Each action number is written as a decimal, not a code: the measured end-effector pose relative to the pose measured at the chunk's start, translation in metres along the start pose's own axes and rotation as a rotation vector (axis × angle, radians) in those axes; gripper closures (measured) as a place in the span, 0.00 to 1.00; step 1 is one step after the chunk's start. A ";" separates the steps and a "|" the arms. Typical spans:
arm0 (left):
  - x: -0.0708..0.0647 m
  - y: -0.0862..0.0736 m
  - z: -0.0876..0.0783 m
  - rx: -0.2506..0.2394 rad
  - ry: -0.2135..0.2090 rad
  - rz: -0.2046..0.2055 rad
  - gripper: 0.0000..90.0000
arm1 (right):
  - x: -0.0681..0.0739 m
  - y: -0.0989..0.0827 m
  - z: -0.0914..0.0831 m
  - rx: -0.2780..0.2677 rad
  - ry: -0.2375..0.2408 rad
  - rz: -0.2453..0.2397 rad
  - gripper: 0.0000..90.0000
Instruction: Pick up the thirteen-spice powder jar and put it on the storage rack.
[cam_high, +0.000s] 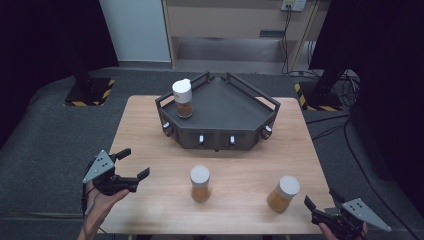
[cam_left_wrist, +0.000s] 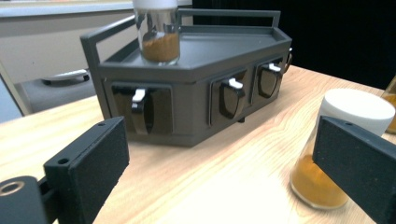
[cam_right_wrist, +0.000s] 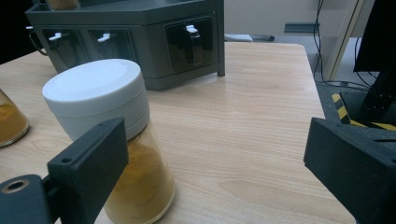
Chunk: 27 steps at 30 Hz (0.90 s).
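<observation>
We find the left gripper (cam_high: 131, 165) held level off the tabletop's (cam_high: 240, 165) left edge, jaws wide open and empty. The right gripper (cam_high: 320, 202), jaws likewise open and empty, sits near the right jar (cam_high: 283, 194); the middle jar (cam_high: 200, 183) stands between.

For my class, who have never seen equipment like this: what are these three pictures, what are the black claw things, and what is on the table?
A person sits at a light wooden table and holds a black two-jaw gripper in each hand: the left gripper and the right gripper. The high view looks down from above. The other two pictures come from cameras riding on each gripper, looking along its jaws.

On the table stands a dark grey angular rack with small front drawers. One white-lidded glass jar of brown powder stands on the rack's top. A second such jar stands in the middle of the table, and a third jar near the right gripper.

Both grippers are open and hold nothing.
</observation>
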<state>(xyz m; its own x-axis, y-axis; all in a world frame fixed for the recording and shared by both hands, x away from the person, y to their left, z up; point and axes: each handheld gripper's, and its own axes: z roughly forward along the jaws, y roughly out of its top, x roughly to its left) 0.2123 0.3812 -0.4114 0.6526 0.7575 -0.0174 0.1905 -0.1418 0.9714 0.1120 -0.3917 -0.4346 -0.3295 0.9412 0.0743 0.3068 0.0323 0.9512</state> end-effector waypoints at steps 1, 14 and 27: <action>0.001 -0.003 0.000 0.001 0.000 -0.004 0.03 | 0.000 0.000 0.000 0.001 0.000 -0.001 0.07; 0.004 -0.035 -0.003 -0.001 -0.009 -0.024 0.03 | 0.000 0.000 0.001 0.002 -0.002 -0.001 0.07; 0.009 -0.051 -0.004 -0.016 -0.041 -0.018 0.03 | 0.000 0.000 0.001 0.005 0.000 0.000 0.07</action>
<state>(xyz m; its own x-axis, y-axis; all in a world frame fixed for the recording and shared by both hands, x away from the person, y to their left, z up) 0.2056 0.3983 -0.4597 0.6784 0.7333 -0.0442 0.1913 -0.1182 0.9744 0.1134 -0.3916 -0.4348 -0.3290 0.9414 0.0745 0.3118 0.0339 0.9495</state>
